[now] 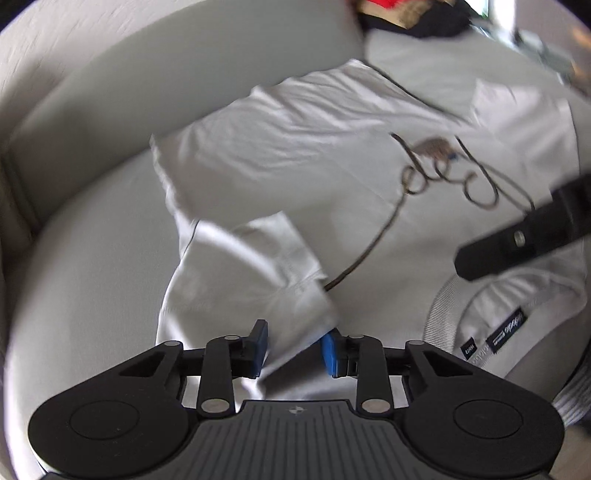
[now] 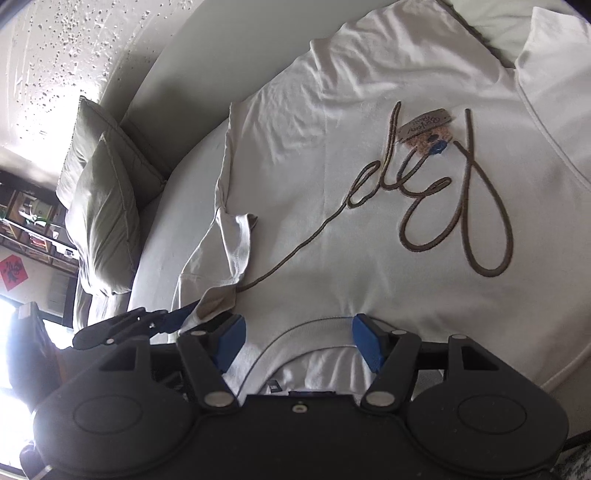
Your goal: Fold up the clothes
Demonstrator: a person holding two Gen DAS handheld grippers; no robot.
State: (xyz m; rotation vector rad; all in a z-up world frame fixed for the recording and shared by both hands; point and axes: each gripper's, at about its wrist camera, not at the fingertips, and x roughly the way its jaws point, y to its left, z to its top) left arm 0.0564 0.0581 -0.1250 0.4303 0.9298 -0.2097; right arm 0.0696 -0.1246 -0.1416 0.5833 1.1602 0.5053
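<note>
A white T-shirt (image 1: 295, 140) (image 2: 332, 155) with brown cord lettering and a small bear patch (image 2: 428, 136) lies spread front-up on a pale cushion. Its left sleeve (image 1: 251, 266) (image 2: 229, 251) is turned in over the body. My left gripper (image 1: 295, 349) is open, its blue pads either side of the sleeve's hem, and it also shows in the right wrist view (image 2: 177, 319) at the sleeve end. My right gripper (image 2: 299, 343) hangs open over the ribbed collar (image 2: 306, 328). One of its black fingers (image 1: 509, 243) crosses above the collar (image 1: 447, 306) in the left wrist view.
The shirt rests on a light grey sofa seat (image 1: 92, 277) with a backrest (image 1: 147, 74) behind. Two grey-green pillows (image 2: 103, 206) lean at the left. Red and black clothing (image 1: 406, 14) lies beyond the shirt. A shelf (image 2: 29, 218) stands far left.
</note>
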